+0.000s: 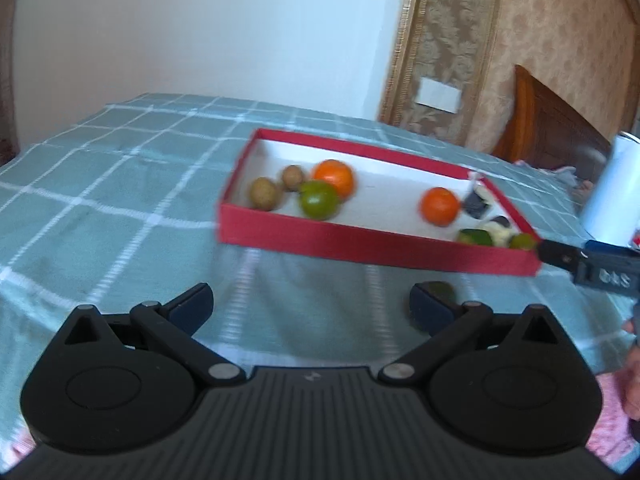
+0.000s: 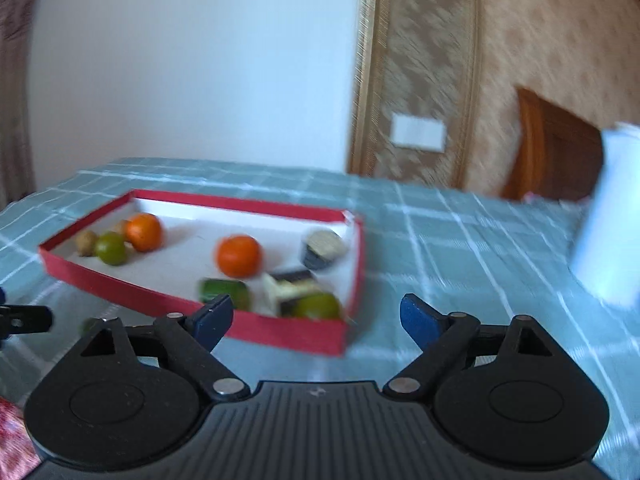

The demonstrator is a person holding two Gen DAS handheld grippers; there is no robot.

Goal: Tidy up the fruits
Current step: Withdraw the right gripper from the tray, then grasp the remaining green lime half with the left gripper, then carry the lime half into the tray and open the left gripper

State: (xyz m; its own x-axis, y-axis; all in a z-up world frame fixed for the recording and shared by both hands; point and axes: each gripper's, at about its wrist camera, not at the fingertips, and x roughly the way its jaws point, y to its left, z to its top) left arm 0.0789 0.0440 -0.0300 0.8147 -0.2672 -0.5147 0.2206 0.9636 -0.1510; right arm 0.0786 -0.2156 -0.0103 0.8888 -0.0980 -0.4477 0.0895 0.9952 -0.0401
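A shallow red box with a white floor lies on the checked teal cloth; it also shows in the right wrist view. Its left end holds two brown kiwis, a green fruit and an orange. A second orange lies toward the right, by small green fruits and dark-and-white pieces. A green fruit lies on the cloth outside the box, behind my left gripper's right finger. My left gripper is open and empty before the box. My right gripper is open and empty at the box's near right corner.
A white cylinder stands on the cloth at the right; it also shows in the left wrist view. A wooden headboard and patterned wall lie behind. The right gripper's finger reaches in from the right edge of the left wrist view.
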